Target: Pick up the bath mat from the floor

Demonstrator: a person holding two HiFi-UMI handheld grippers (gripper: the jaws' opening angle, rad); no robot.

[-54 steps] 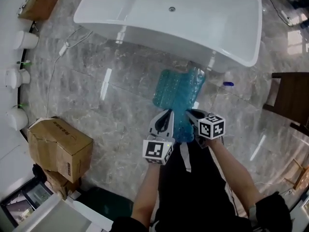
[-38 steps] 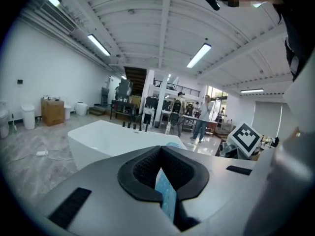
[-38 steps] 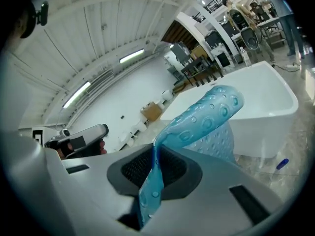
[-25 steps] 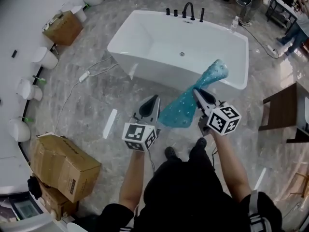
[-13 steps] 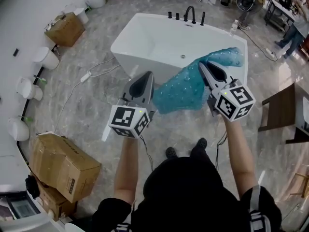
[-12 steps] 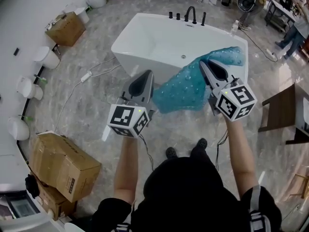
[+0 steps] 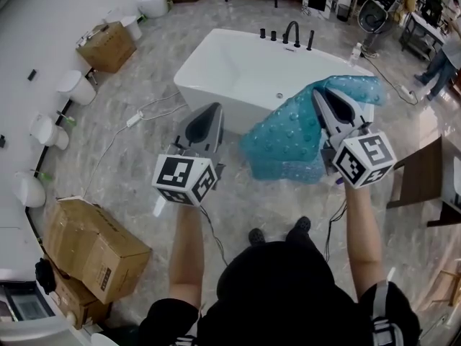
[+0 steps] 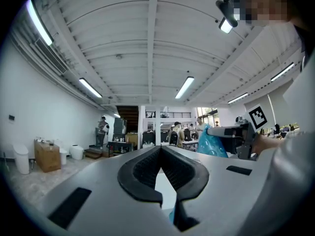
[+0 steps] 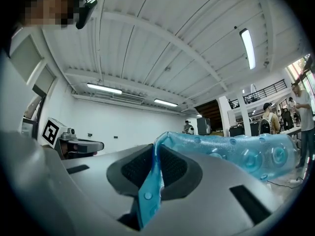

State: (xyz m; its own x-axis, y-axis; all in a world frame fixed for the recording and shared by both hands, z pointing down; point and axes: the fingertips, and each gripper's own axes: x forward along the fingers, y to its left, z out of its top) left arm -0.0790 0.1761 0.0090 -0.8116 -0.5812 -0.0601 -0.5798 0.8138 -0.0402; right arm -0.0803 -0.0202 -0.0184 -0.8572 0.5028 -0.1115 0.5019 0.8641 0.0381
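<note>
the bath mat looks like soft, translucent blue plastic, glossy and studded all over with round raised bubbles, thin enough to crease. the shells of the left gripper and the right gripper are smooth matt grey plastic, their pads finely ribbed and black (rubber, by the look of it). the 2 marker cubes carry flat matt black-and-white print. the bathtub is smooth glossy white, its taps black and dull. the floor is polished grey veined stone, shiny with reflections. the boxes are plain brown cardboard, creased and matt. the table is dark wood.
</note>
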